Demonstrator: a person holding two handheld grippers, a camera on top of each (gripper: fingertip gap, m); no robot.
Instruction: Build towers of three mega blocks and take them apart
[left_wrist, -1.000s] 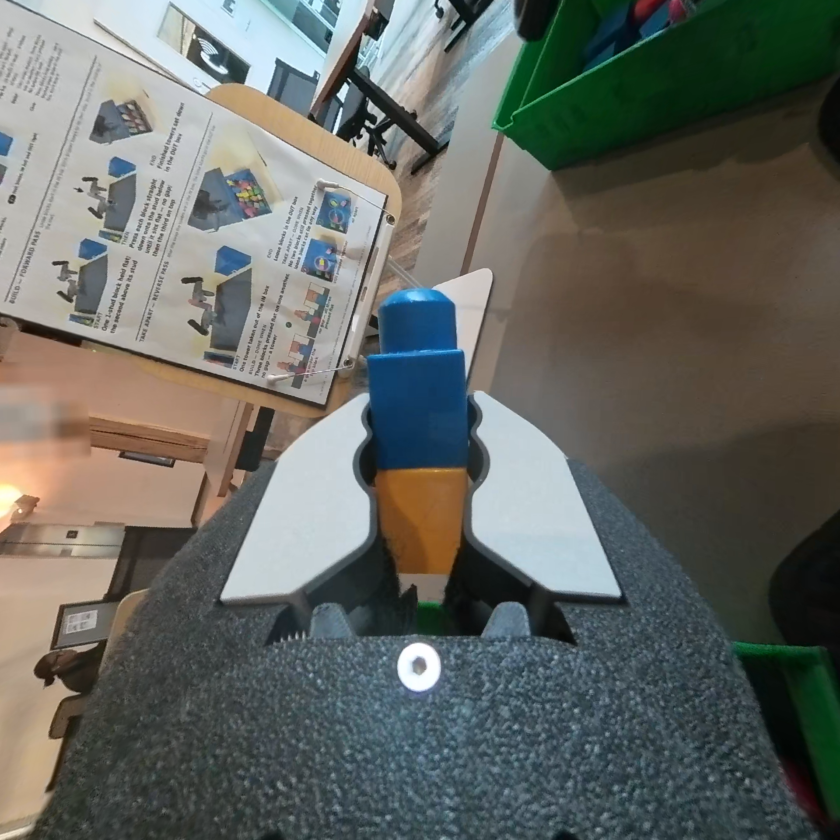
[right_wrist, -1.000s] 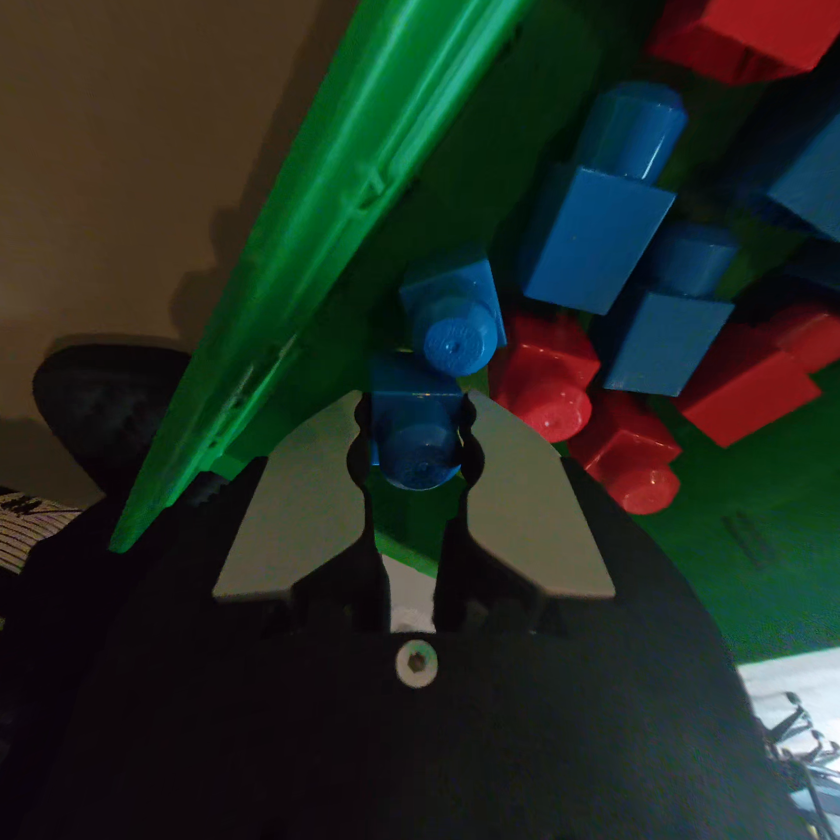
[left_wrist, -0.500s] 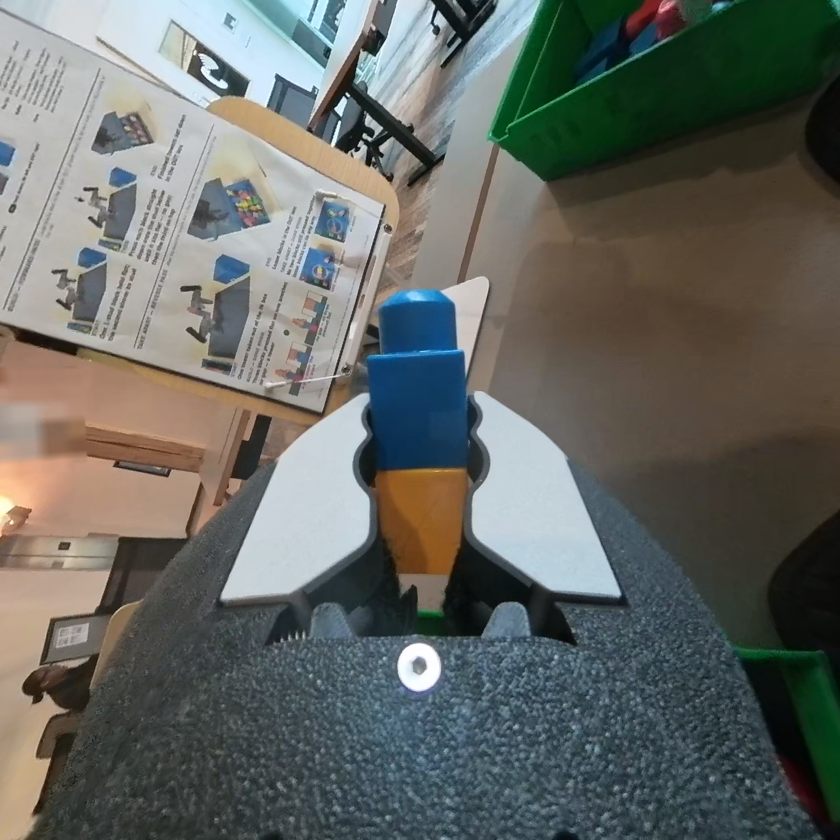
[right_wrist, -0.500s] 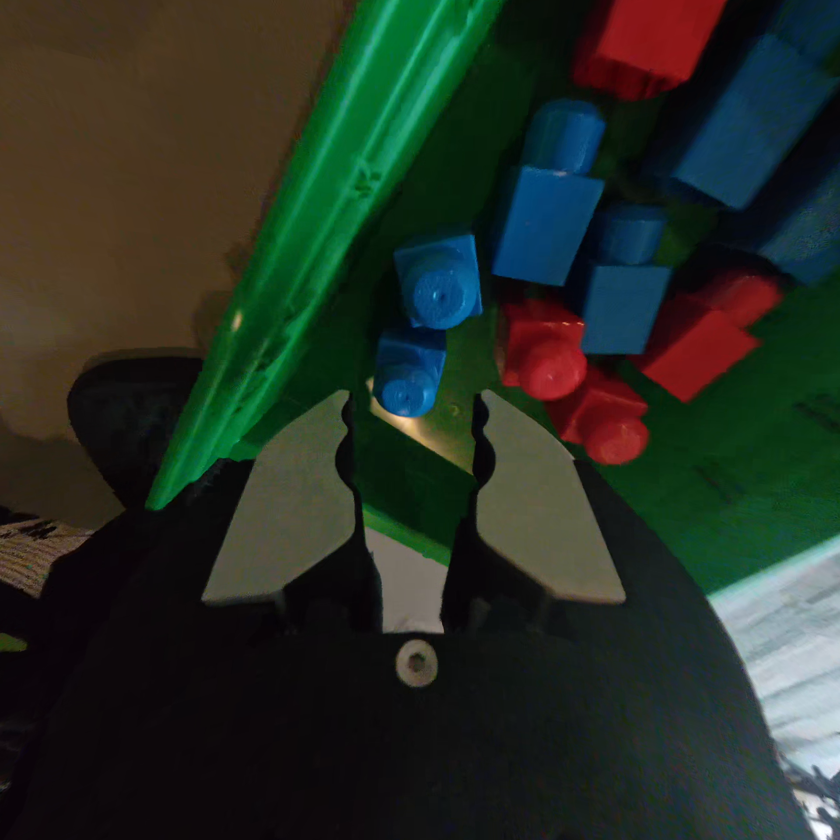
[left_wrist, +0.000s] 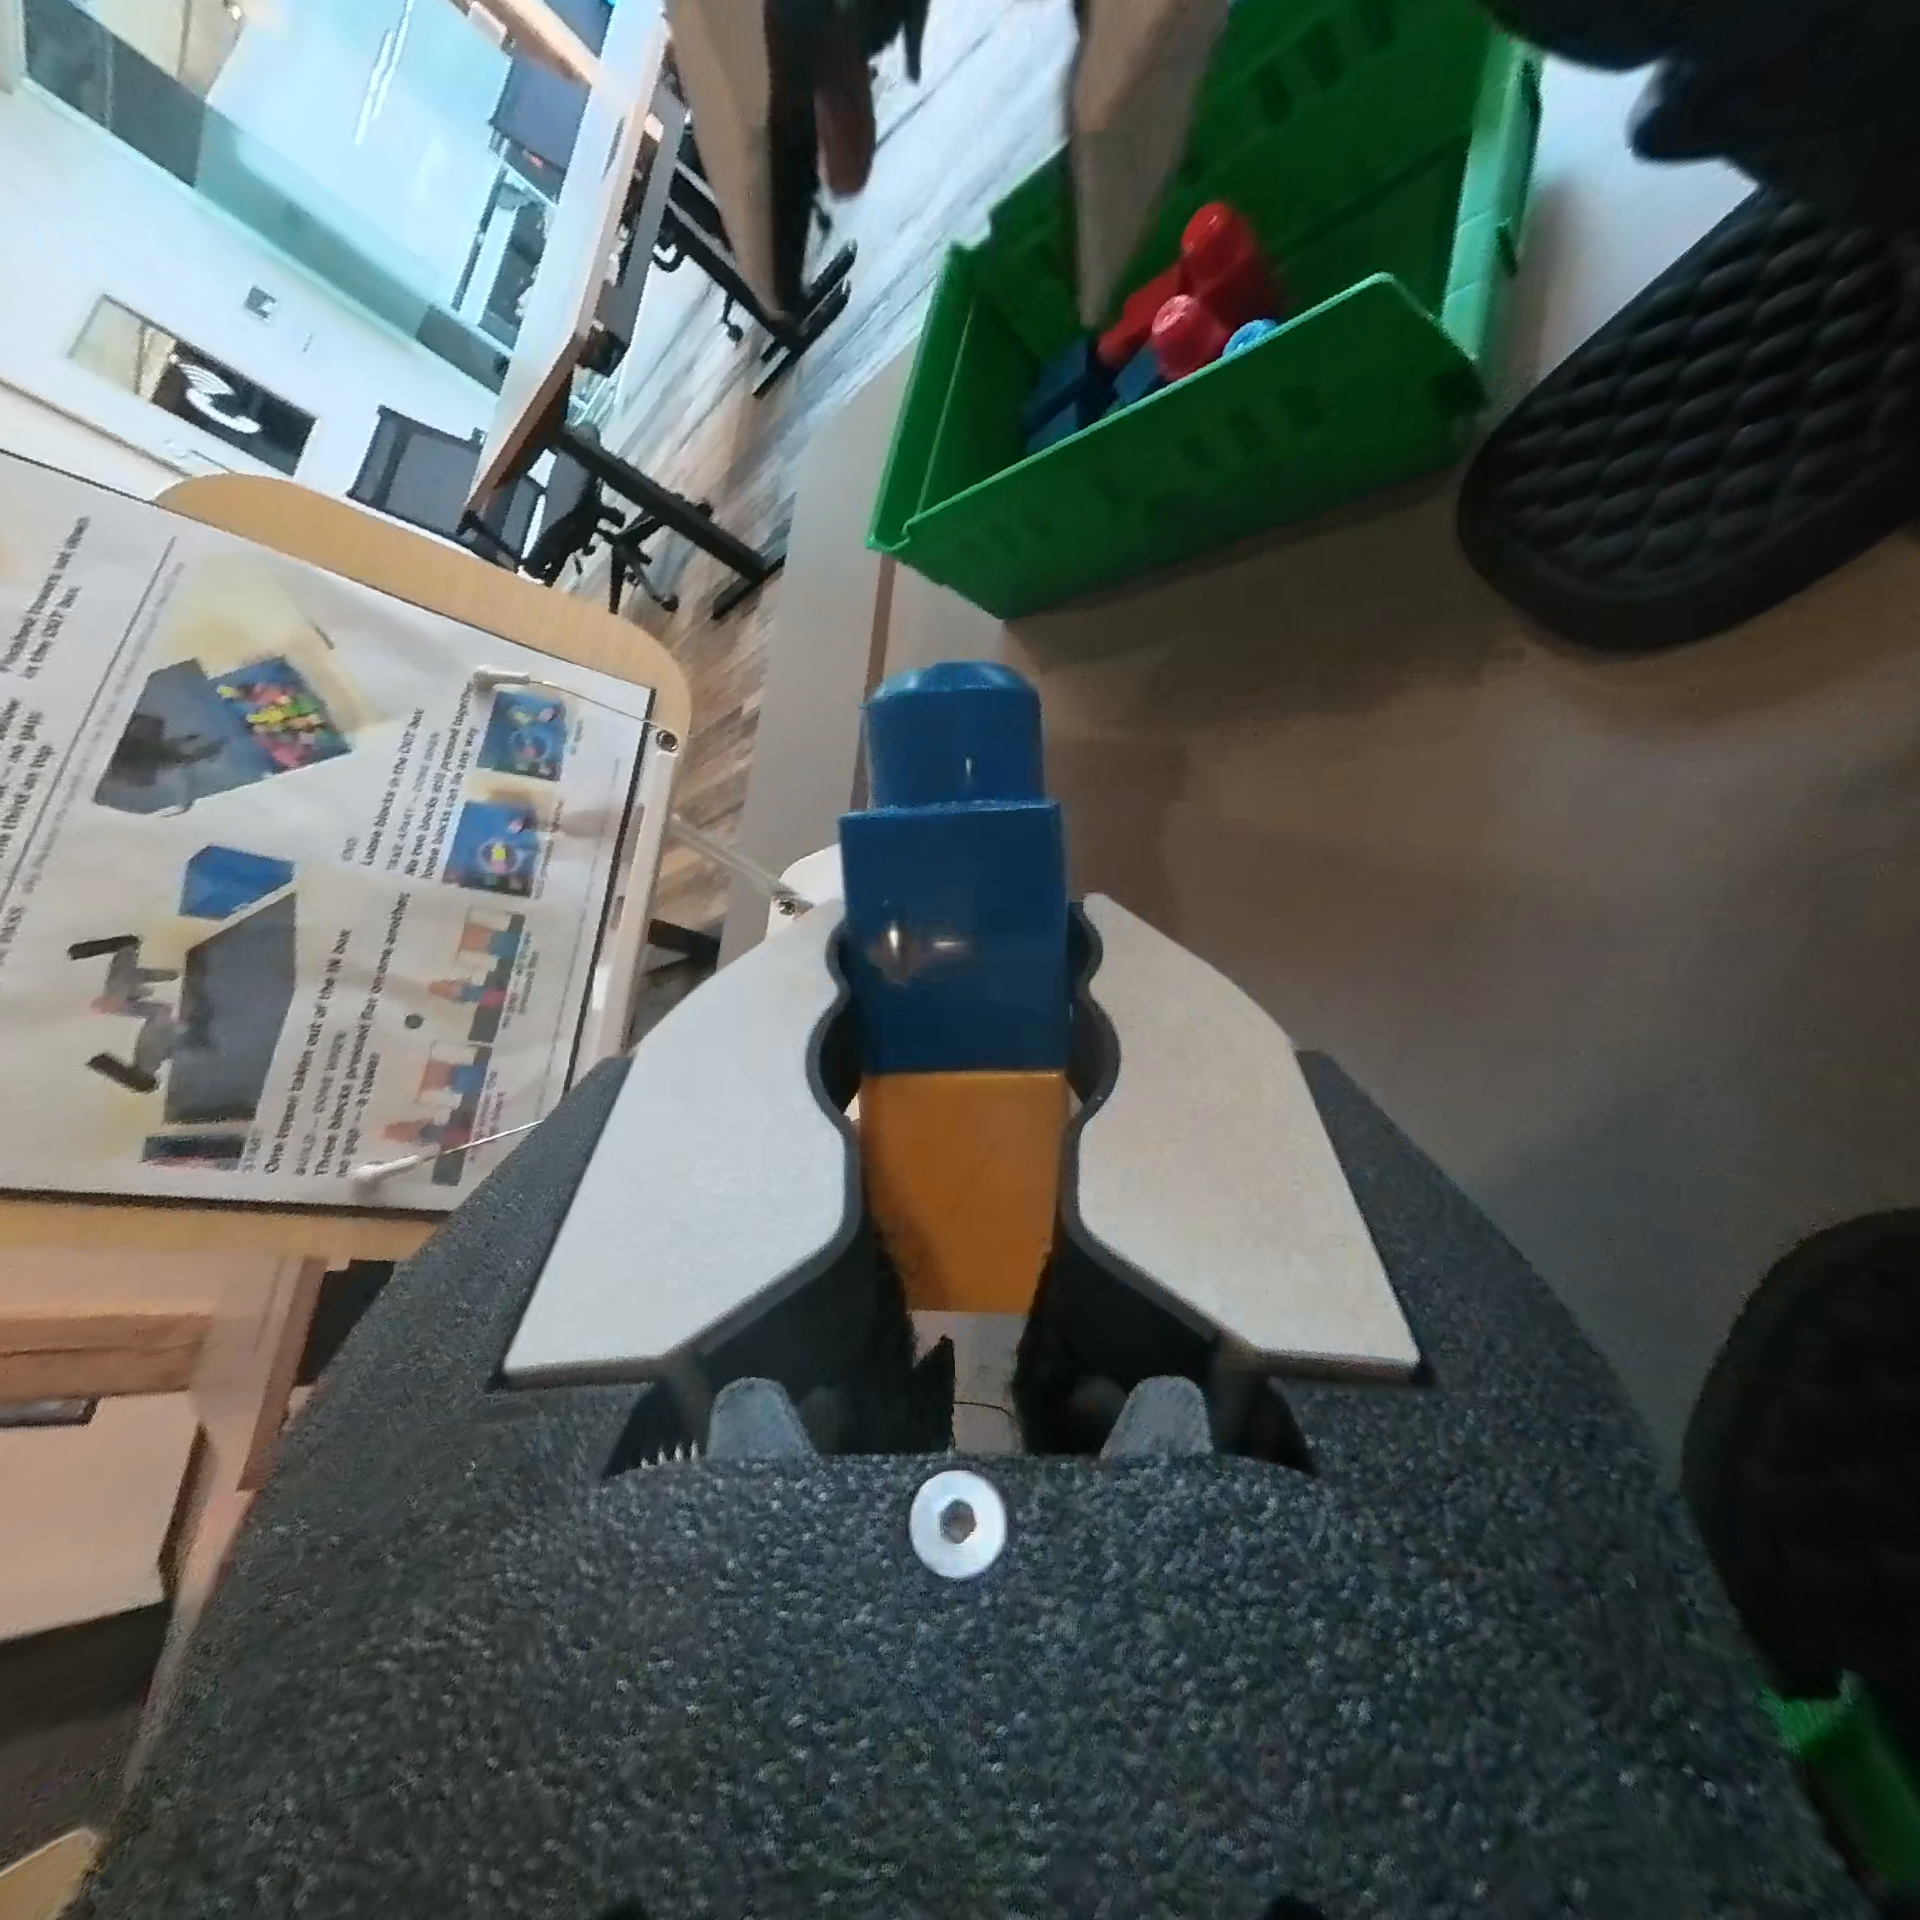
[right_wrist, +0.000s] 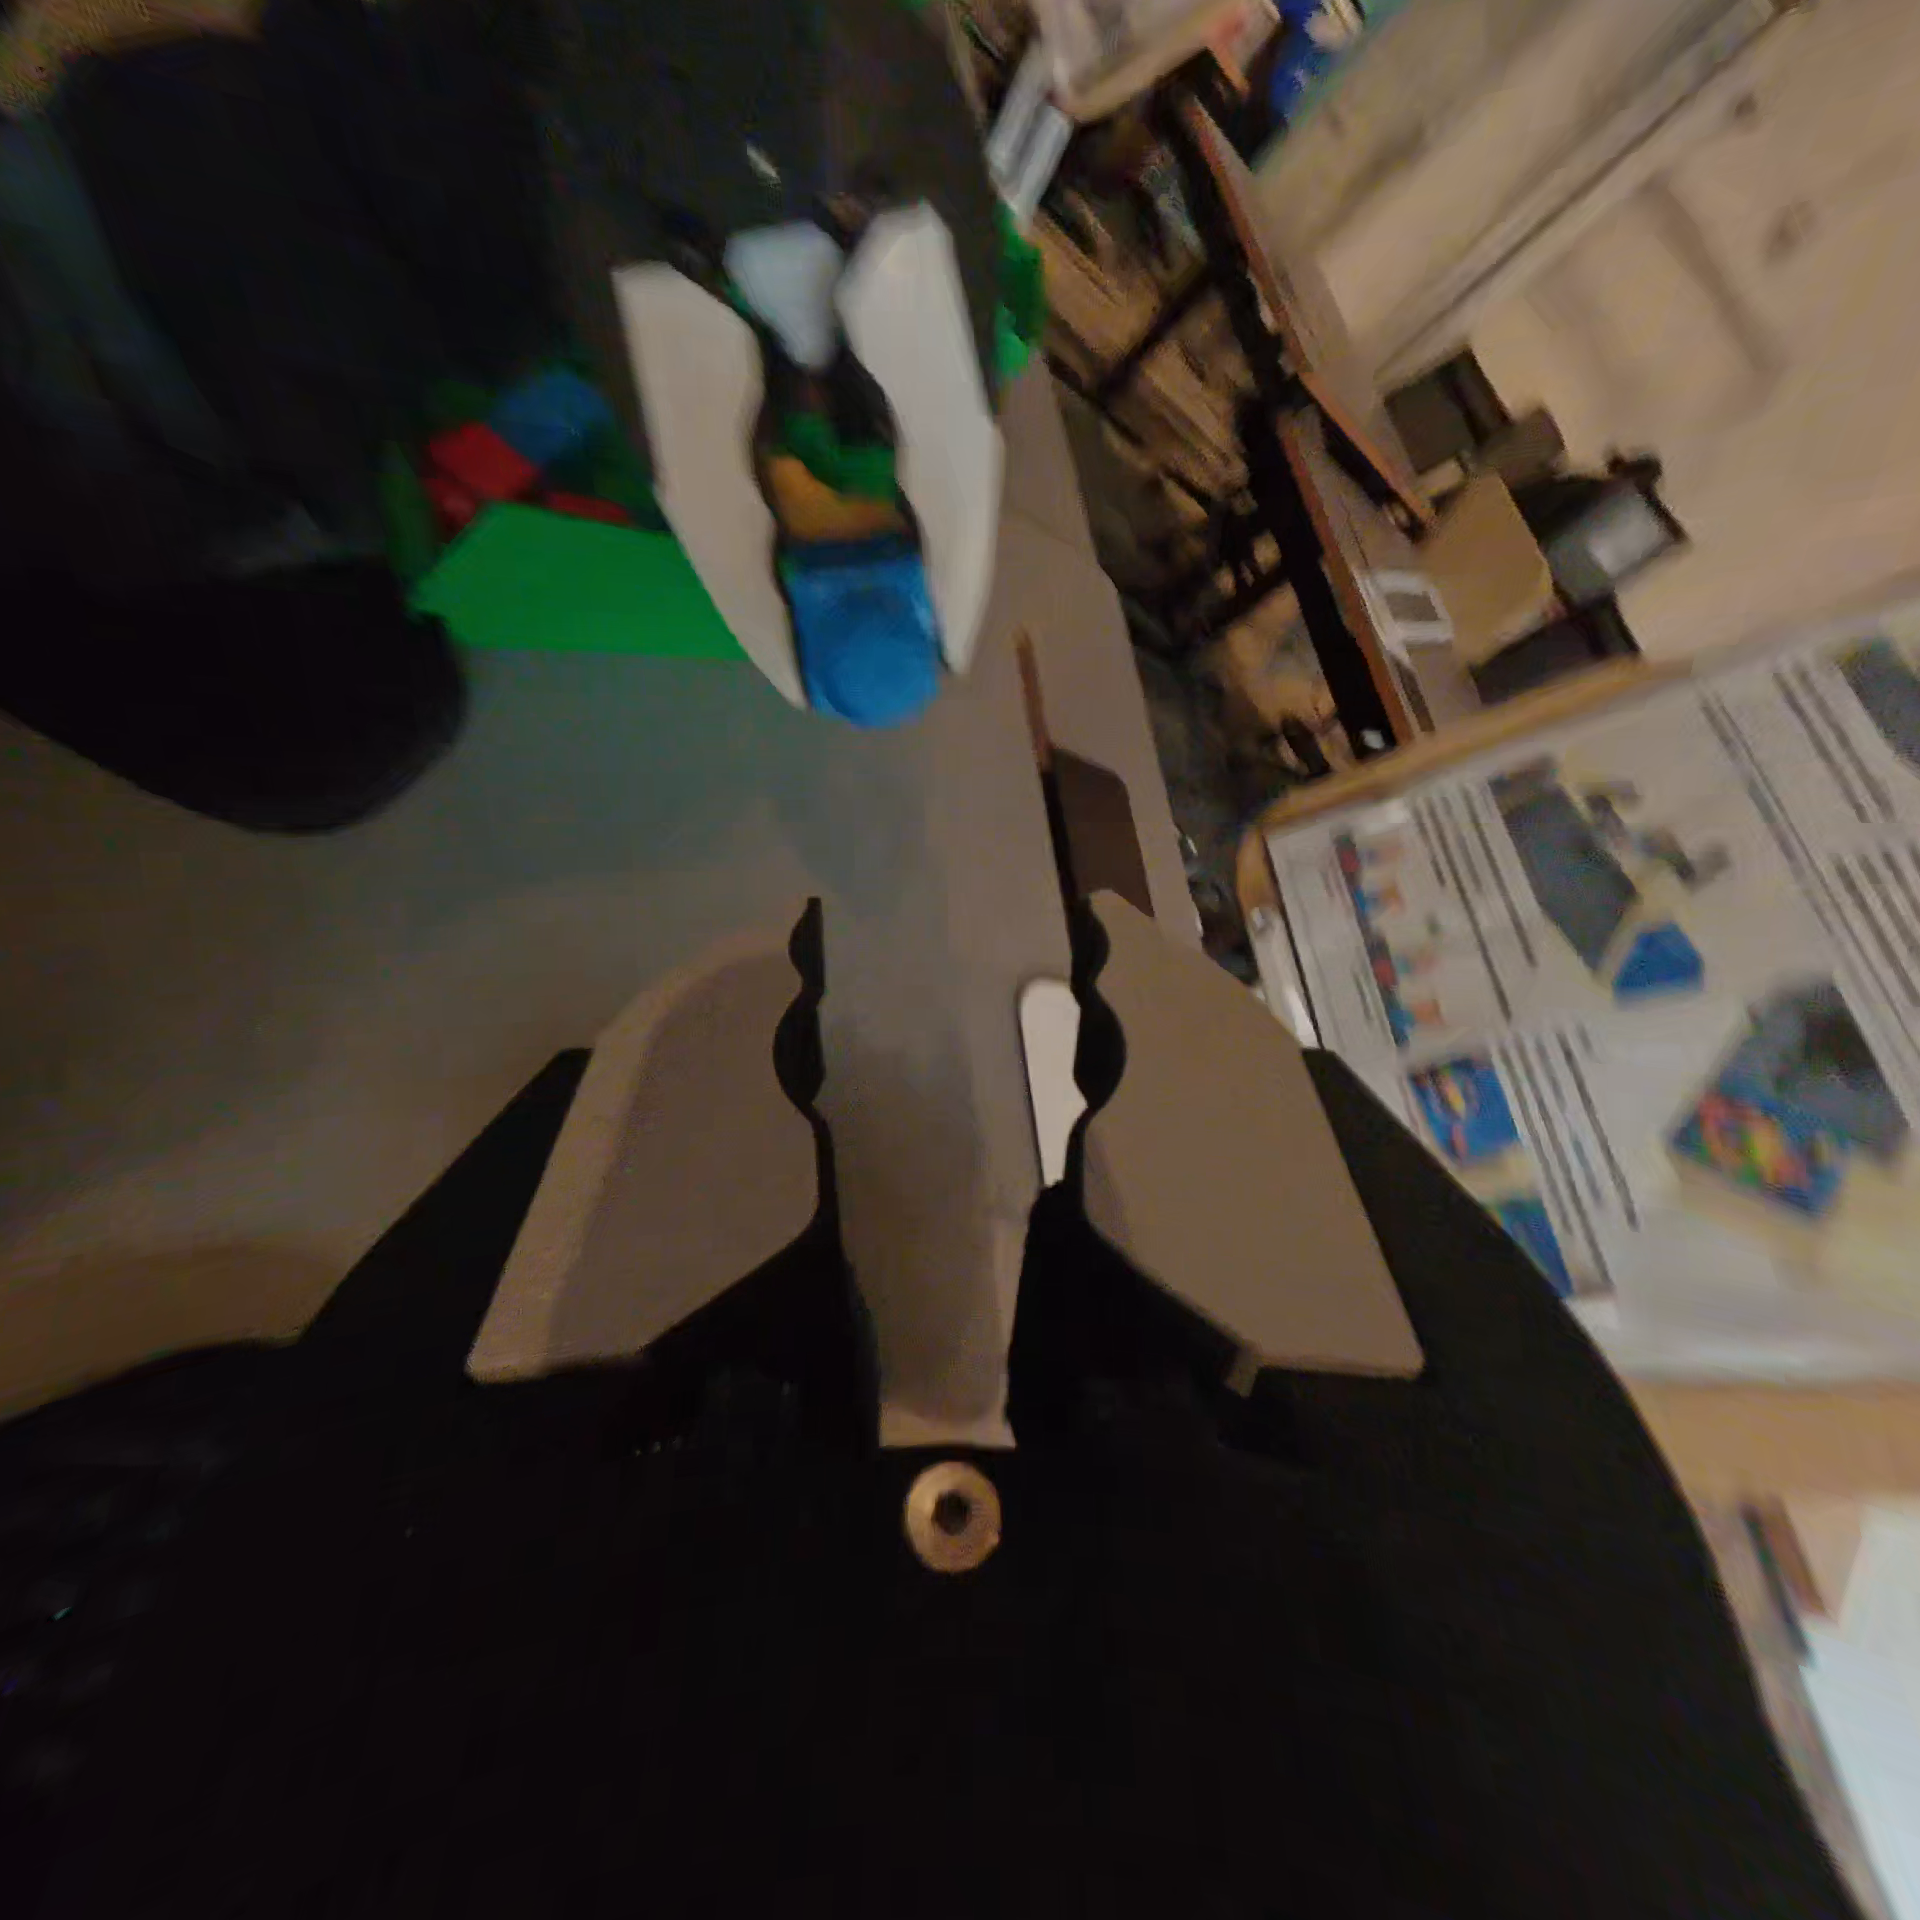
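Beige tabletop (left_wrist: 1455, 935), office furniture blurred behind it.

Left gripper (left_wrist: 956, 997): fingers clamped on a two-block stack, gripping its sides. Blue block (left_wrist: 954, 935) sits foremost, its stud pointing away from the camera; orange block (left_wrist: 961, 1184) is joined behind it, deeper between the fingers. Stack is held clear of the table. Right wrist view shows the same gripper (right_wrist: 868, 644) farther off, blurred, blue block (right_wrist: 857, 644) at its tips.

Right gripper (right_wrist: 945, 956): fingers apart, nothing between them; only bare table shows through the gap.

Outward: green bin (left_wrist: 1195, 457) stands on the table well ahead of the left gripper, holding loose red blocks (left_wrist: 1195, 301) and blue ones. A second green bin (right_wrist: 561, 592) with red and blue blocks lies beyond the left gripper in the right wrist view. Black rounded pad (left_wrist: 1704, 447) just right of the first bin. Printed instruction sheet (left_wrist: 312, 852) on a wooden board stands off the table's edge.
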